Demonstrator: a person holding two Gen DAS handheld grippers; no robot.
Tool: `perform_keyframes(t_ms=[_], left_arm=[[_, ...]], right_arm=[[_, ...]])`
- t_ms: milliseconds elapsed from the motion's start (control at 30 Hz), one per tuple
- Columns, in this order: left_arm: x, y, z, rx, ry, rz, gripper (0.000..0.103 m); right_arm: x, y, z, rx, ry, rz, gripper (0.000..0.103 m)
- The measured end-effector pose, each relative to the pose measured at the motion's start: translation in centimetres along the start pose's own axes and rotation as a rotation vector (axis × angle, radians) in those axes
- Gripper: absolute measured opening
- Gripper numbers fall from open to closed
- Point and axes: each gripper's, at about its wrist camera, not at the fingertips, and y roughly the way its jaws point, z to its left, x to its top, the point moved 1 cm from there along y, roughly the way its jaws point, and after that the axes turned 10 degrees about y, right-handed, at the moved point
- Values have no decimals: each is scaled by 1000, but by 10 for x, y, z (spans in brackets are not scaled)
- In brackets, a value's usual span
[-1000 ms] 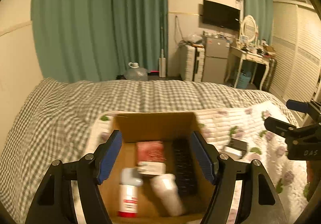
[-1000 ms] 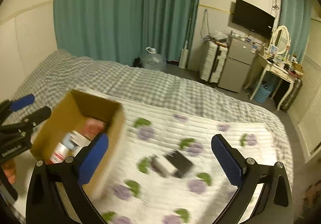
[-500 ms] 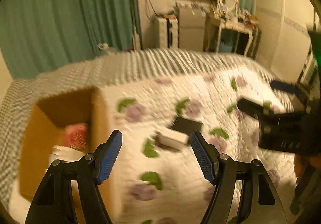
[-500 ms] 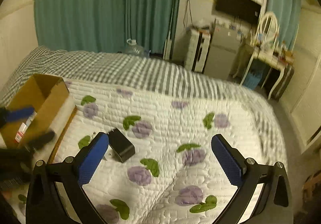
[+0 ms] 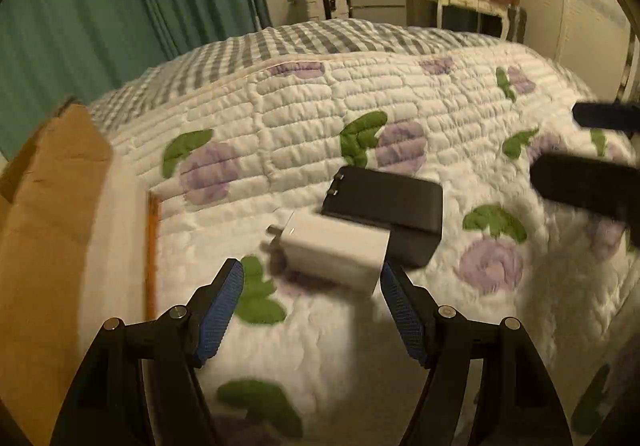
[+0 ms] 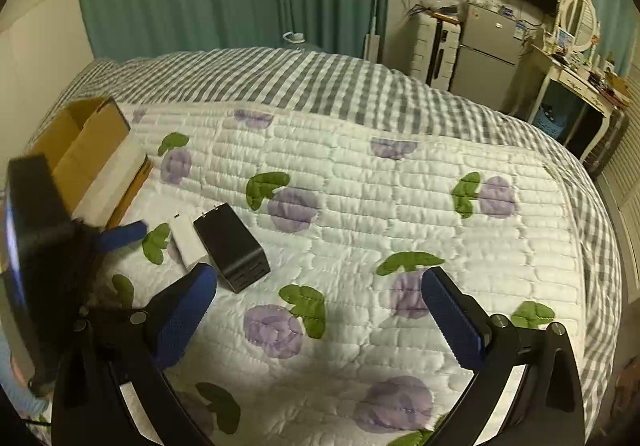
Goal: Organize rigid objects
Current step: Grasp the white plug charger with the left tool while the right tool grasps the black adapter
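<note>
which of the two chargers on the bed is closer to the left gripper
The white charger. It lies just ahead of the open left gripper, while the black charger sits beyond it, touching its far side.

A white rectangular plug adapter (image 5: 334, 250) and a black rectangular charger block (image 5: 386, 206) lie side by side, touching, on the white quilted bedspread with purple flowers (image 6: 360, 214). In the left wrist view the adapter is nearer and to the left, the block behind and right. A brown cardboard box (image 6: 86, 144) sits on the bedspread, left of both.
</note>
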Motion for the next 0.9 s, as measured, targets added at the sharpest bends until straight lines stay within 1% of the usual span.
perform_keyframes(t_ms=[100, 200, 233, 300, 367, 467, 533, 600, 700, 733, 800, 900], left_arm=[[4, 10, -3, -21, 11, -5, 74], [4, 16, -7, -60, 24, -32, 74], [3, 16, -9, -71, 28, -38, 71], [-1, 12, -10, -82, 31, -60, 70], [-4, 8, -6, -79, 22, -73, 57], [-8, 4, 3, -117, -12, -70, 57], [-9, -1, 9, -106, -36, -68, 57], [-12, -9, 13, -87, -54, -71, 57], [-16, -22, 19, -44, -82, -79, 57], [-17, -26, 17, -17, -72, -72, 57], [-17, -28, 15, 18, -55, -63, 57], [-19, -28, 14, 47, -55, -44, 57]], right_arm=[[0, 8, 2, 6, -4, 21, 103], [1, 14, 2, 8, 4, 37, 103], [2, 16, 1, 8, 7, 40, 103], [3, 19, 2, 11, 11, 46, 103], [6, 21, 2, 12, 15, 42, 103], [9, 28, 3, 12, 11, 49, 103], [11, 33, 8, 21, -12, 61, 102], [10, 39, 15, 26, -46, 74, 96], [8, 47, 29, 43, -117, 95, 93], [7, 49, 32, 49, -135, 100, 92], [4, 54, 42, 61, -189, 122, 83], [1, 60, 49, 69, -230, 134, 81]])
